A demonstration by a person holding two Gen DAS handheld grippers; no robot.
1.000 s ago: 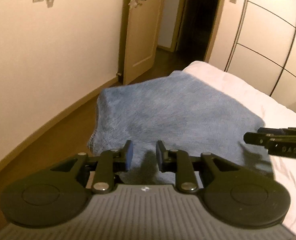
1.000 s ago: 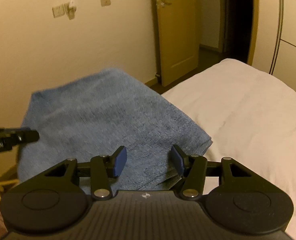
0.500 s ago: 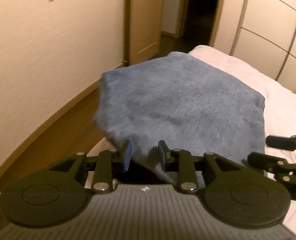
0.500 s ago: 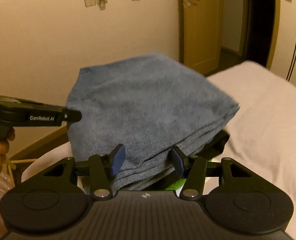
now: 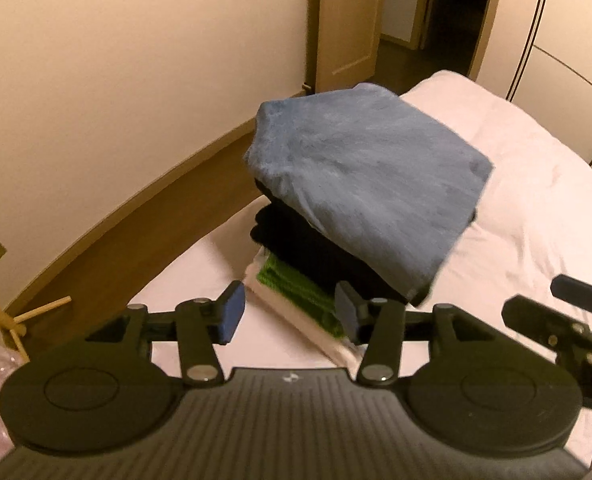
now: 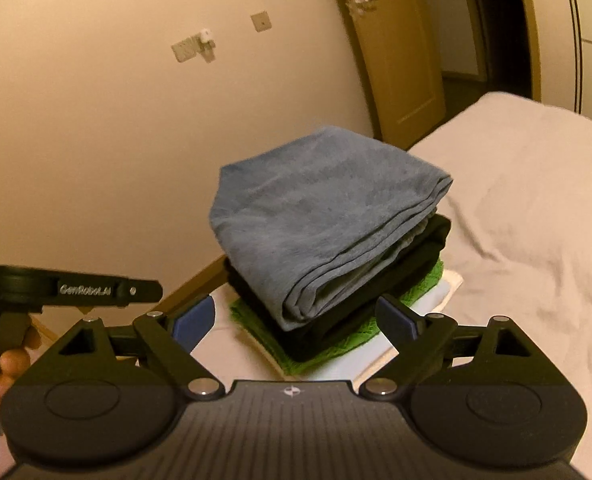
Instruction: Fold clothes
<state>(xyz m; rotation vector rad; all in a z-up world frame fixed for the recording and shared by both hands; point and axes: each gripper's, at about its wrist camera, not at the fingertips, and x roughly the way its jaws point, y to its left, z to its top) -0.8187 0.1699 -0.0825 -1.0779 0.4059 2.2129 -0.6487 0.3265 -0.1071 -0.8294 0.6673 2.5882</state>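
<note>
A folded blue garment point(image 5: 368, 184) point(image 6: 320, 216) lies on top of a stack on the bed corner. Under it are a black garment point(image 5: 304, 248) point(image 6: 400, 272), a green one point(image 5: 291, 284) point(image 6: 416, 292) and a white one point(image 5: 296, 320) point(image 6: 436, 300). My left gripper point(image 5: 287, 312) is open and empty, just short of the stack's near edge. My right gripper point(image 6: 300, 320) is open and empty, also just short of the stack. Each gripper shows at the edge of the other's view, the right one point(image 5: 568, 320) and the left one point(image 6: 95, 290).
The stack sits on a bed with a white sheet point(image 5: 536, 184) point(image 6: 536, 208). A cream wall point(image 5: 115, 80) and wooden floor strip point(image 5: 155, 216) run along the left. A door point(image 5: 348, 20) and wardrobe fronts point(image 5: 568, 40) stand beyond. A wooden stand point(image 5: 11, 320) is at lower left.
Both grippers let go of the blue garment, opened wide and drew back. The garment now rests on the stack, whose lower layers have come into view.
</note>
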